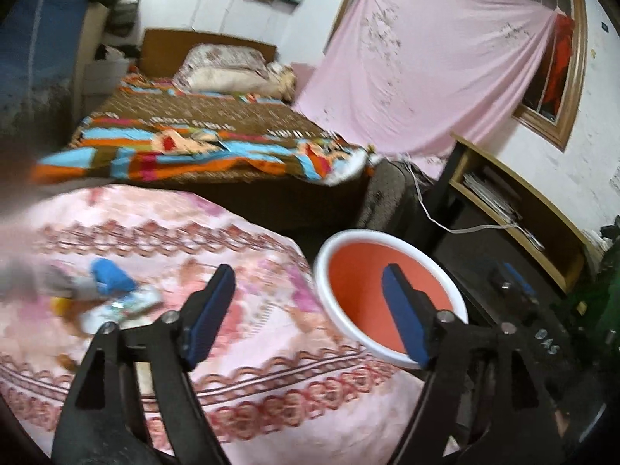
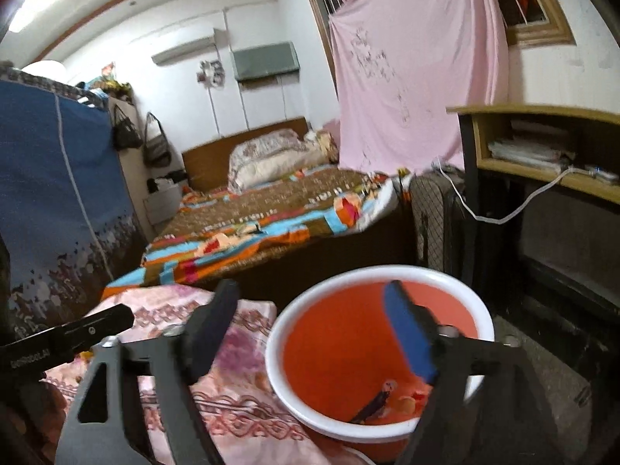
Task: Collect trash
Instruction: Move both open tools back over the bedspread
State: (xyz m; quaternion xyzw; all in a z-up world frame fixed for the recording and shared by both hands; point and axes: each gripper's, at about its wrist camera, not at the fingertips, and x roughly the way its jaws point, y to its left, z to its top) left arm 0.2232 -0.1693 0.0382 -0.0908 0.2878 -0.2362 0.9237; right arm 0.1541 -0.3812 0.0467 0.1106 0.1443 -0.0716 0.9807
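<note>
**A:** ok, left to right on the left camera first. Far left on the pink patterned cloth (image 1: pixel 240 271) there's a little heap of trash (image 1: pixel 116 294): one blue crumpled thing on top, one white wrapper under it, something yellow-orange at the edge. It's blurry, so I can't give a real count beyond those three. Something grey and smeared pokes in from the left edge next to it, can't tell what.

**B:** and the claws?

**A:** left gripper (image 1: pixel 308 314) is spread wide, nothing between its two blue pads. One finger sits over the cloth, the other over the bucket (image 1: pixel 321 271). One bucket only, orange inside with a white rim, just beside the cloth's right edge.

**B:** right camera the same?

**A:** mostly. At the far left a black bar cuts in over the cloth. Then the right gripper (image 2: pixel 310 329), also wide apart and holding nothing, hanging over the bucket (image 2: pixel 279 348). Down in the bottom of the bucket I count three bits: one dark strip wrapper (image 2: pixel 374 401), one small orange-yellow piece (image 2: pixel 407 403), and one red scrap beside it.

**B:** background?

**A:** one bed (image 1: pixel 201 131) with a striped blanket, one pink sheet (image 1: pixel 426 77) hung over the window, one wooden shelf (image 1: pixel 515 209) on the right.
</note>
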